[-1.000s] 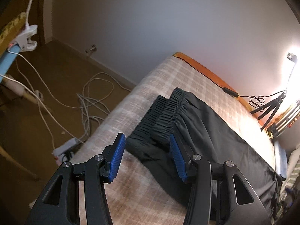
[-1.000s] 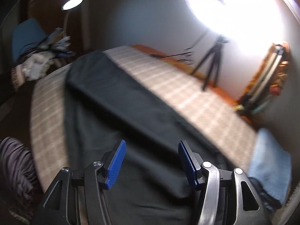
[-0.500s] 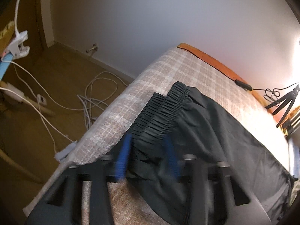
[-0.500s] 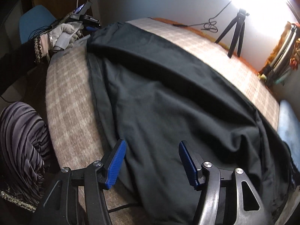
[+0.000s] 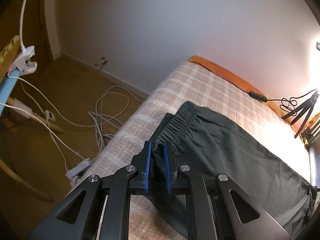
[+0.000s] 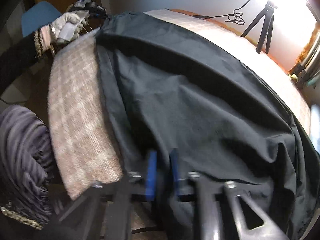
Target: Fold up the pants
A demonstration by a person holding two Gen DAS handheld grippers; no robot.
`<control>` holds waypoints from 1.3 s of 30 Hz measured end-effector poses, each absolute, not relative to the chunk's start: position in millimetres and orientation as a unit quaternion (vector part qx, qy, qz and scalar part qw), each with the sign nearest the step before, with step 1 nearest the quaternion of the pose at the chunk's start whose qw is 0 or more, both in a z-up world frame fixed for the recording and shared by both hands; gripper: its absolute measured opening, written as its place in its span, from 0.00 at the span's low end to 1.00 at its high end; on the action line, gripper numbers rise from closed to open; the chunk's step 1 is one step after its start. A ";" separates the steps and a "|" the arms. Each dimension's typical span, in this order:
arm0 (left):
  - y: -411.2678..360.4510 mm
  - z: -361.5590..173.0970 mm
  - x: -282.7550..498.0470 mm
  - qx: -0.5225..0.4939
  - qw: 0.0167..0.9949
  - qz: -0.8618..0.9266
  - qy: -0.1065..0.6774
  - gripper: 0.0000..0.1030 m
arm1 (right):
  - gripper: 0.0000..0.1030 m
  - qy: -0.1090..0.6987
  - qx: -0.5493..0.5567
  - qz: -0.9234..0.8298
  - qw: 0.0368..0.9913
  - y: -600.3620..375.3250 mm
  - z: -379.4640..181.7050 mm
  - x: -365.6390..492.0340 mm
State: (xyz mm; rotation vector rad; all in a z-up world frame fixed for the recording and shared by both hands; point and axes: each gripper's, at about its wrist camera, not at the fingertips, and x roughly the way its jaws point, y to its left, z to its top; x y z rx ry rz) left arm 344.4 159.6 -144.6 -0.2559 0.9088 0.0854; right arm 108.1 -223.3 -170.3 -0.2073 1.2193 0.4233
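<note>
Nearby, white cables (image 5: 104,118) litter the floor beside the pants (image 5: 230,152).

My left gripper (image 5: 158,150) is matte black plastic: two angular linkage arms with triangular cut-outs, joined by round silver screw heads. Each of my fingers (image 5: 147,166) carries a ribbed blue pad on its inner face. My right gripper (image 6: 163,166) is built alike, black arms with silver screws and blue pads, though blurred. On my left hand (image 6: 68,25) I wear a grey knitted glove, with a dark sleeve (image 6: 16,57) edged by a pale patterned cuff behind it.
</note>
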 end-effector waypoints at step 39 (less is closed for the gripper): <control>-57.7 -82.8 238.8 0.020 0.871 -0.234 0.432 0.22 | 0.50 0.473 0.030 0.002 0.880 -363.1 -101.3 -12.8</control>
